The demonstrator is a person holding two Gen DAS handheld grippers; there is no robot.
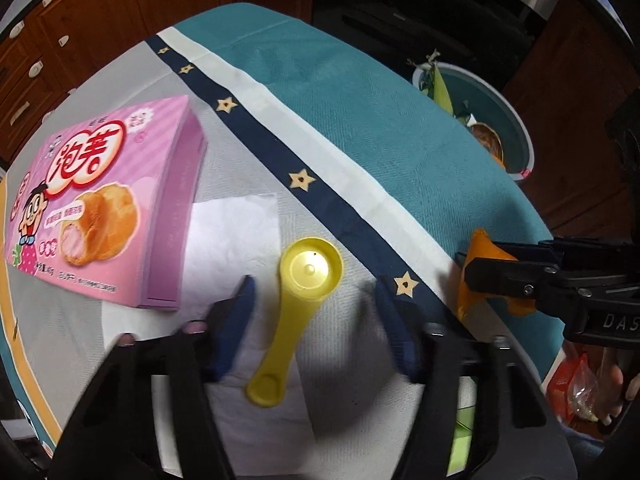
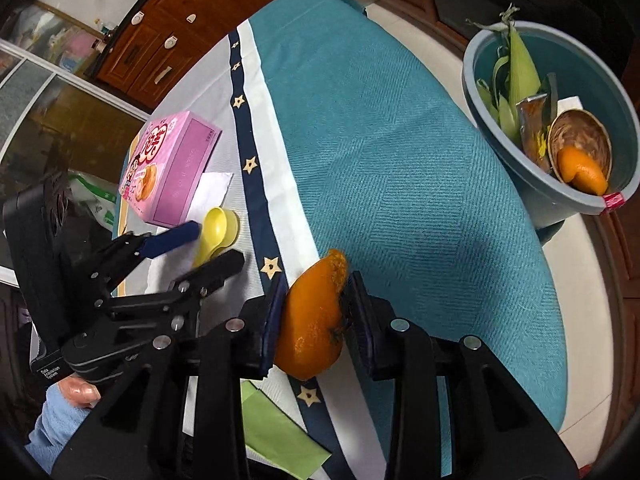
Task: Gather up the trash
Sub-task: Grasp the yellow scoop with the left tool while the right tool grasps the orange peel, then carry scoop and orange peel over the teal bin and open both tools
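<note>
Right gripper (image 2: 314, 312) jaws clamped on one orange peel (image 2: 312, 316), lifted clear of the worktop (image 2: 400, 140) for carrying to the bin (image 2: 560, 200) at 2 o'clock. Left gripper (image 1: 312, 300) jaws straddle one yellow scoop (image 1: 296, 300), pads not touching. Also one pink box (image 1: 108, 208) at 10 o'clock, one napkin (image 1: 236, 232). Bin holds a second peel (image 2: 580, 170).

We can't tell pads from spoon (image 1: 298, 312) contact; left gripper (image 1: 316, 304) blurred; bin (image 1: 516, 128) contents tiny at 2 o'clock.
</note>
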